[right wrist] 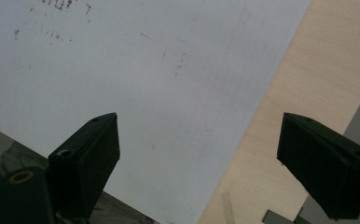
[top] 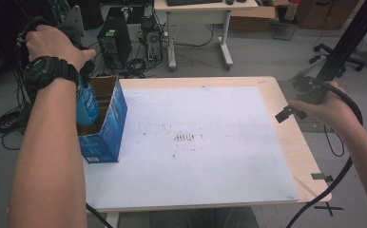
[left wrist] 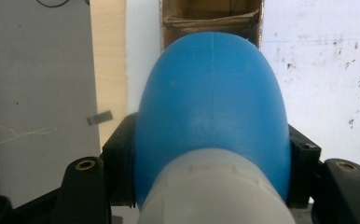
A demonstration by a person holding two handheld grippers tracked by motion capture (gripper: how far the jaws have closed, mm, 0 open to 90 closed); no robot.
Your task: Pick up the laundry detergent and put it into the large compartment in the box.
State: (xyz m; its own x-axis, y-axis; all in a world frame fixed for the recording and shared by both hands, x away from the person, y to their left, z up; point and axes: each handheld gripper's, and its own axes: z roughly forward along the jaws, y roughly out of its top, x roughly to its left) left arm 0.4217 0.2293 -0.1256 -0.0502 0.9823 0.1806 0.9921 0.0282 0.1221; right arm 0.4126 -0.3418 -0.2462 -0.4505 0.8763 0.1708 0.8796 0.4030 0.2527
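Blue plastic bottle with a white cap (left wrist: 211, 116) is clamped in the left gripper (left wrist: 211, 172); both black jaws press on its sides just above the cap end. In the high view the bottle (top: 86, 102) hangs bottom-down, partly inside the open top of a blue cardboard box (top: 106, 128) with a brown inner lining. Box stands upright at the left edge of the white sheet (top: 205, 142) covering the light wood table (top: 293, 137). Left hand (top: 53, 42) is above the box. Right gripper (right wrist: 199, 154) has its jaws wide apart, nothing between them, hovering over the table's right edge. Right hand (top: 322, 107) is well apart from the box.
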